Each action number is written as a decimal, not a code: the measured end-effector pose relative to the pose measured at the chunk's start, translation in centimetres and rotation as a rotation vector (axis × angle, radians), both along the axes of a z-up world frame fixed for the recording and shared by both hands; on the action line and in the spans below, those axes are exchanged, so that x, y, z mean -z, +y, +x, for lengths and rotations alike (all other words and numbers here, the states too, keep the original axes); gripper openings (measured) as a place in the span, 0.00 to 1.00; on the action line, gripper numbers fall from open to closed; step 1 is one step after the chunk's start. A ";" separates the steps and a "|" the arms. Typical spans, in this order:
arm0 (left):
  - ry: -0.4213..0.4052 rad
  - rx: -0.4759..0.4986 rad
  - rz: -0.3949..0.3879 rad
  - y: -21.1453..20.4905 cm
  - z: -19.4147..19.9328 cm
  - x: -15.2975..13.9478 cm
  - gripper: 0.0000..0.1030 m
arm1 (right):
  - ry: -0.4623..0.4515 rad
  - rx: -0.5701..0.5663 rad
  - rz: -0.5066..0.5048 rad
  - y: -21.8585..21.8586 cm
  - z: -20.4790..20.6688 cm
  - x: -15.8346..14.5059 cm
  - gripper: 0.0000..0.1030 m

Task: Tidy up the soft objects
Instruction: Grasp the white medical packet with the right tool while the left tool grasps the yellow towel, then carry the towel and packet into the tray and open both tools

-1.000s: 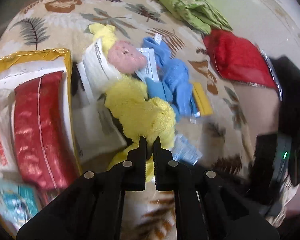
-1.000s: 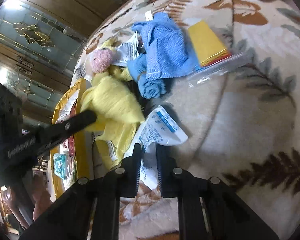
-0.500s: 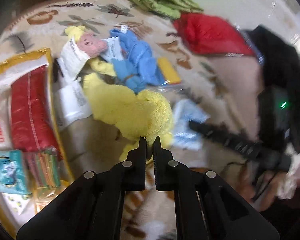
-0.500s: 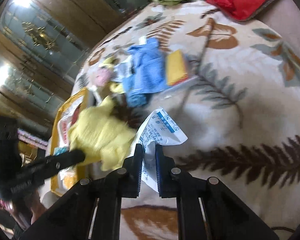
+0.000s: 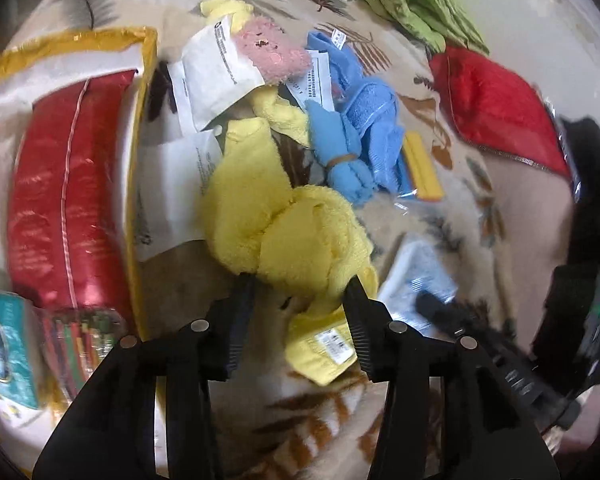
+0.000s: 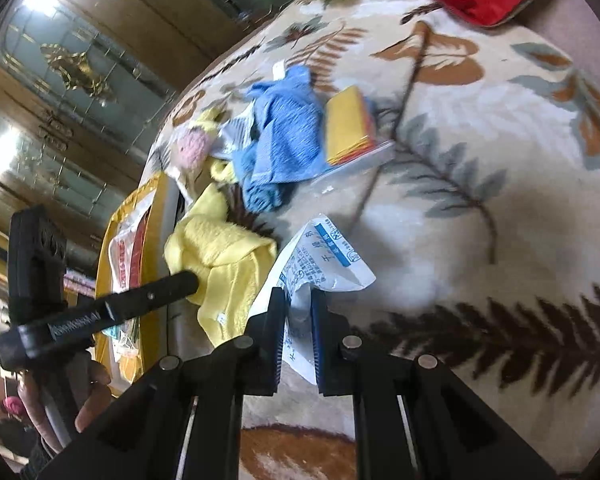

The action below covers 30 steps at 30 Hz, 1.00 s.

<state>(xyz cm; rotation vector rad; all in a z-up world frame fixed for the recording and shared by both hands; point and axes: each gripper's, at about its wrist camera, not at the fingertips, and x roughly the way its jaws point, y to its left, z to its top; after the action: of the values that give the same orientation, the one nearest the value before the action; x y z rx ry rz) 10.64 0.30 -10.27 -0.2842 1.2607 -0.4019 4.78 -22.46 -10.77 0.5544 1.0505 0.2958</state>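
Observation:
A crumpled yellow towel (image 5: 296, 232) lies on the leaf-patterned bed cover (image 5: 312, 432). My left gripper (image 5: 300, 284) stands over its near end; its jaws are opening, the towel bulges between them and the pads are not pressing on it. In the right wrist view the yellow towel (image 6: 224, 252) lies under the left gripper's fingers (image 6: 156, 292). My right gripper (image 6: 299, 298) is shut on a white and blue paper packet (image 6: 324, 256), held just above the cover. A blue towel (image 5: 364, 120) and a pink plush (image 5: 272, 52) lie further back.
A gold-edged bag (image 5: 140, 120) with a red pack (image 5: 68, 168) lies at the left. White paper sleeves (image 5: 212, 72), a yellow pack in clear film (image 5: 422, 164), a red cushion (image 5: 492, 100) and a green cloth (image 5: 420, 4) lie around. A hand (image 6: 88, 396) holds the left gripper.
The left jaws, shut at the yellow towel's edge before, now stand apart with the towel between them. The right gripper keeps its grip on the packet.

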 end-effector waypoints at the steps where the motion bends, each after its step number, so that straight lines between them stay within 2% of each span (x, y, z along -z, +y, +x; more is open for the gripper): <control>1: 0.010 -0.012 0.005 -0.1 0.1 0.1 0.46 | 0.003 -0.009 -0.011 0.3 0.1 0.1 0.10; 7: 0.031 -0.080 0.043 -1.6 1.9 0.6 0.48 | 0.014 -0.015 -0.004 0.2 0.3 0.4 0.10; 10: 0.067 -0.087 -0.015 -1.6 2.8 1.9 0.49 | 0.018 -0.020 -0.015 0.3 0.2 0.4 0.10; 14: 0.039 -0.089 -0.077 -0.7 2.0 1.3 0.31 | 0.010 -0.026 -0.027 0.4 0.1 -0.2 0.10; 17: -0.004 -0.069 -0.140 0.4 0.4 -0.6 0.29 | -0.013 -0.028 -0.017 0.2 -0.2 -1.1 0.10; 21: -0.131 -0.035 -0.269 3.6 -3.4 -5.0 0.29 | -0.081 -0.045 0.010 0.4 -1.3 -3.5 0.10; 27: -0.273 -0.019 -0.274 9.7 -8.1 -10.6 0.29 | -0.168 -0.135 0.054 3.6 -1.8 -7.1 0.10; 30: -0.346 -0.056 -0.213 12.7 -8.7 -12.6 0.29 | -0.189 -0.187 0.073 6.5 -1.5 -8.2 0.10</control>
<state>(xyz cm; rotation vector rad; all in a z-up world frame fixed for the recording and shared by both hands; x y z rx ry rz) 1.91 12.98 2.29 -0.4111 0.8701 -0.5145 3.33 -16.00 -2.57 0.4840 0.9117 0.5433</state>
